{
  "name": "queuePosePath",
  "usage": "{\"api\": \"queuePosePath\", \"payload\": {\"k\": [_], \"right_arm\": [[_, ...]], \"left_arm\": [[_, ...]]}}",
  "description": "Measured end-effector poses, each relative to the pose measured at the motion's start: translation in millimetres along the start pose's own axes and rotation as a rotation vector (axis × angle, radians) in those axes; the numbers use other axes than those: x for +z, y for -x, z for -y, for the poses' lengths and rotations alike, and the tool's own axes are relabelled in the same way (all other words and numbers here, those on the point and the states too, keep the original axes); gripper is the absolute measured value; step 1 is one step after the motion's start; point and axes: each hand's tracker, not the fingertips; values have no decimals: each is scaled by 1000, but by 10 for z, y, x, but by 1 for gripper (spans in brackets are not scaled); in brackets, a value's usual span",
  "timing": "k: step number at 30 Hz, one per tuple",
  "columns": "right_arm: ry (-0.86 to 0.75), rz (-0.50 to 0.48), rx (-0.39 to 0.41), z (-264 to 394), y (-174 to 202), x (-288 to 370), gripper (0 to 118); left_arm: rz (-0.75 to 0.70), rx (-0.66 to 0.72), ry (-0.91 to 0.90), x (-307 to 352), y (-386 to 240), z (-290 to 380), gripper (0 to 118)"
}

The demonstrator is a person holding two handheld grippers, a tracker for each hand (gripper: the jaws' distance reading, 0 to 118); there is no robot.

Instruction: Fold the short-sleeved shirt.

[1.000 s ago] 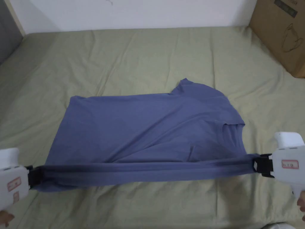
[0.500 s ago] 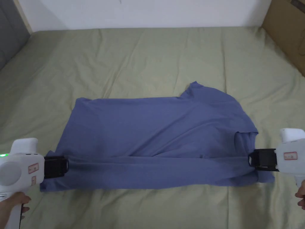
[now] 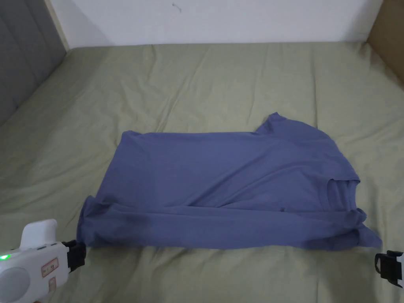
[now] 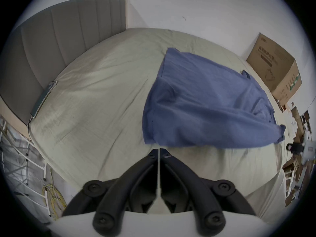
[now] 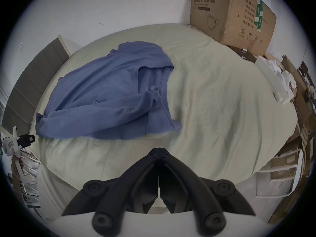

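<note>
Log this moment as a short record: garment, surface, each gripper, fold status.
garment: blue short-sleeved shirt, lying flat, near long edge folded over onto the body
surface: green bed sheet
left gripper: shut, empty, off the shirt's hem end
right gripper: shut, empty, off the collar end
fold status: one lengthwise fold laid, far sleeve sticking out

The short-sleeved shirt (image 3: 232, 185) lies spread on the bed (image 3: 205, 79), its near long edge folded over itself and its neck opening toward the right. The left gripper (image 3: 81, 254) sits just off the shirt's near left corner, the right gripper (image 3: 380, 266) just off its near right corner, neither touching it. A headboard (image 3: 23, 71) stands at the bed's left, a cardboard box (image 5: 230, 13) at its far right corner, a wall (image 3: 217, 19) behind.
</note>
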Motion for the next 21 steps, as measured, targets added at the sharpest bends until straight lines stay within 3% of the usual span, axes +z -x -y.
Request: {"api": "queuePosePath", "payload": {"k": [3, 5, 8, 10, 11, 12, 14, 15, 17, 18, 21], "right_arm": [[-1, 3, 0, 8, 23, -13, 0], [-1, -6, -9, 9, 24, -15, 0], [1, -19, -27, 30, 86, 22, 0], [4, -23, -35, 50, 110, -7, 0], [10, -27, -39, 60, 118, -25, 0], [14, -32, -44, 63, 88, -63, 0], [7, -56, -56, 64, 83, -85, 0], [2, -62, -58, 43, 83, -102, 14], [-7, -55, -46, -40, 55, -183, 65], [-5, -36, -28, -96, 60, -221, 84], [-14, 13, 21, -244, 41, -366, 84]], "left_arm": [[20, 25, 8, -87, 16, -171, 92], [19, 22, -2, -181, 4, -234, 101], [32, 17, 56, -411, -26, -247, 101], [56, 33, 139, -603, -57, -173, 91], [-65, -27, 123, -655, -96, -130, 84], [-54, -62, 95, -593, -134, -143, 79], [-57, -46, 73, -459, -155, -217, 48], [-49, -52, 74, -438, -131, -241, 32], [-16, -38, 80, -431, -96, -291, 16], [5, -41, 87, -421, -110, -308, 10], [-28, -130, 74, -376, -273, -331, 8]]}}
